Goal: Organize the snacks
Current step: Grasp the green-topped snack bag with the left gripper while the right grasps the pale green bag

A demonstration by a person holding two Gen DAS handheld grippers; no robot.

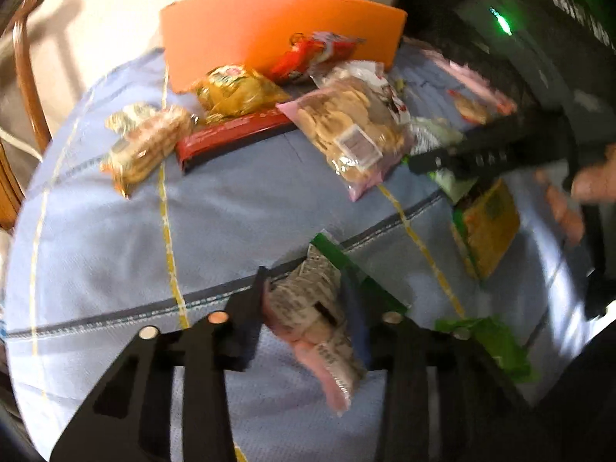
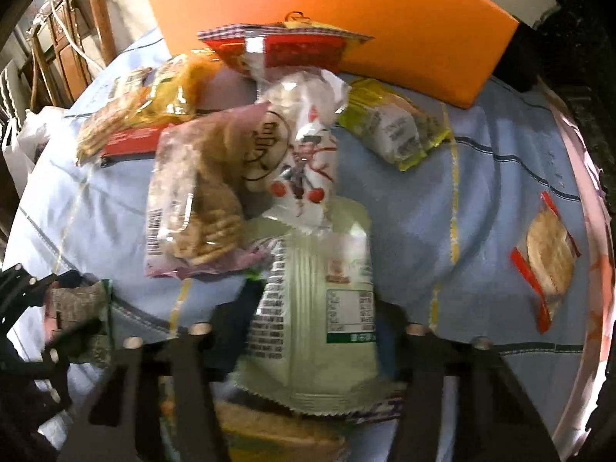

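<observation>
Snack packets lie scattered on blue cloth: clear cracker bag (image 2: 196,192) flat, pale green packet (image 2: 319,308) beside it, orange bin (image 2: 385,11) behind.

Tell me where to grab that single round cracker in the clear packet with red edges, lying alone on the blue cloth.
Probably best to grip the round cracker packet across its two long red-edged sides, coming straight down from above. It lies flat on the blue tablecloth with nothing touching it, so both sides are free. The flat sealed ends give thin film only, a likely weaker hold.
</observation>
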